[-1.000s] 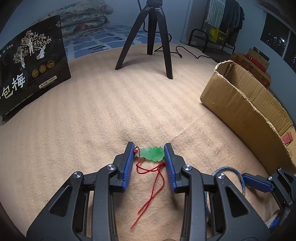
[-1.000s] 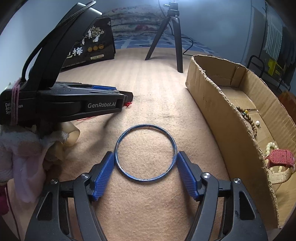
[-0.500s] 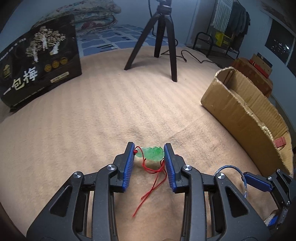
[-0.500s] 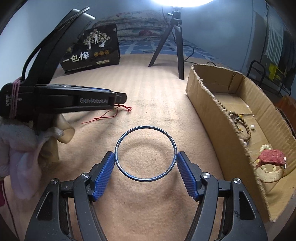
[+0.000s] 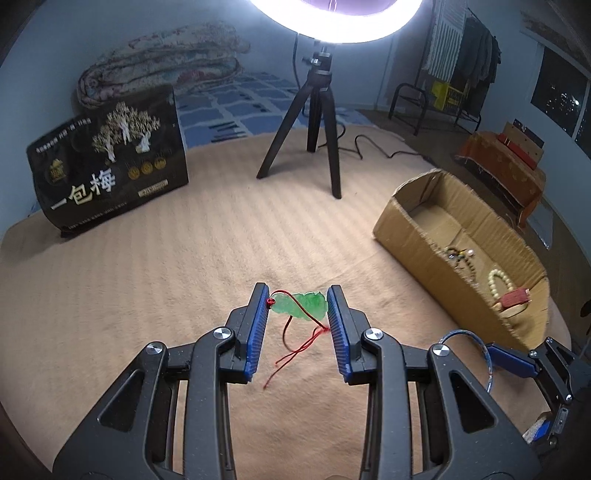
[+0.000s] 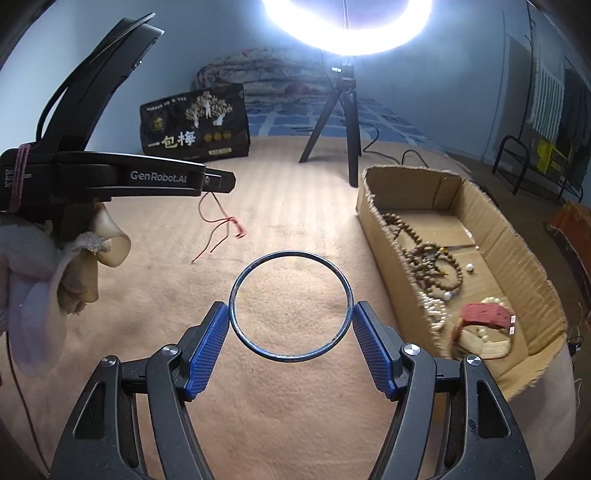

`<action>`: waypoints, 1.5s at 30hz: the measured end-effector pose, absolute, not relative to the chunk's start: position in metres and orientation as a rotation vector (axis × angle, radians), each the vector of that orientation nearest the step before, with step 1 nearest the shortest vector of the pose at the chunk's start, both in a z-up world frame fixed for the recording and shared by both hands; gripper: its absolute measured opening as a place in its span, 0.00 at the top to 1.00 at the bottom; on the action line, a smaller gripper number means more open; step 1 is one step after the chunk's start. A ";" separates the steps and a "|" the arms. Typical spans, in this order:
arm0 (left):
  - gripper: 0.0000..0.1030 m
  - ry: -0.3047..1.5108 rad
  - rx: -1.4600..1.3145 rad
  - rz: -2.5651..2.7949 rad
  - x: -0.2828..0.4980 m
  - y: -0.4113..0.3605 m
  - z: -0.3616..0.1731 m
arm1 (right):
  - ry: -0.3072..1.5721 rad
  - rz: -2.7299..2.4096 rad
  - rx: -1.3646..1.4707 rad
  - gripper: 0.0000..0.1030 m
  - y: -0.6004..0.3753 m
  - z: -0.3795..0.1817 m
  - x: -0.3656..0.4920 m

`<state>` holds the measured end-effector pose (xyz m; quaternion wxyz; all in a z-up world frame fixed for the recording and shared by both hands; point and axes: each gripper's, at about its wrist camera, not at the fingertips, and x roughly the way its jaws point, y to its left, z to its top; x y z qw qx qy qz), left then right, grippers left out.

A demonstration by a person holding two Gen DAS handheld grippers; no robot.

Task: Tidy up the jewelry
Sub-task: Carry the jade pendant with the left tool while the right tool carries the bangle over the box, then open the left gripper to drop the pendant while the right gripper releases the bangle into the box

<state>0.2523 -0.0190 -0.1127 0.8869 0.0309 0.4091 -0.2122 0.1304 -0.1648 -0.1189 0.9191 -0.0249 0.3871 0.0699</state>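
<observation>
While both carry toward the cardboard box (image 6: 373, 206), left jaws clamp the jade pendant (image 5: 300, 306); right jaws clamp the blue bangle (image 6: 291, 306).

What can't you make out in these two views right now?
- Green pendant: in the right wrist view, hidden behind the left claw.
- Bangle: in the left wrist view, partly hidden behind the left claw's arm.
- Beads in the cardboard box: blurred, individual pieces unclear.
- Ring light: top cut off by both frames' edges.

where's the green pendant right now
In the left wrist view, the green pendant is clamped between the left gripper fingertips, above the blanket.
</observation>
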 end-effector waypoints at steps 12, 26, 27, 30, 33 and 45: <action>0.69 0.790 0.032 -0.484 0.226 -0.059 -0.065 | 0.756 0.127 -0.039 0.33 -0.223 -0.082 0.109; 0.69 0.768 0.000 -0.560 0.221 -0.126 -0.045 | 0.769 0.037 0.003 0.33 -0.314 -0.064 0.128; 0.69 0.767 0.001 -0.563 0.221 -0.130 -0.045 | 0.771 0.032 0.004 0.33 -0.320 -0.063 0.133; 0.69 0.764 -0.001 -0.571 0.223 -0.143 -0.042 | 0.774 0.029 -0.001 0.33 -0.331 -0.062 0.141; 0.69 0.761 -0.003 -0.577 0.229 -0.156 -0.040 | 0.785 0.032 -0.008 0.33 -0.338 -0.062 0.148; 0.69 0.790 -0.014 -0.572 0.267 -0.208 -0.052 | 0.850 0.072 0.040 0.33 -0.353 -0.079 0.167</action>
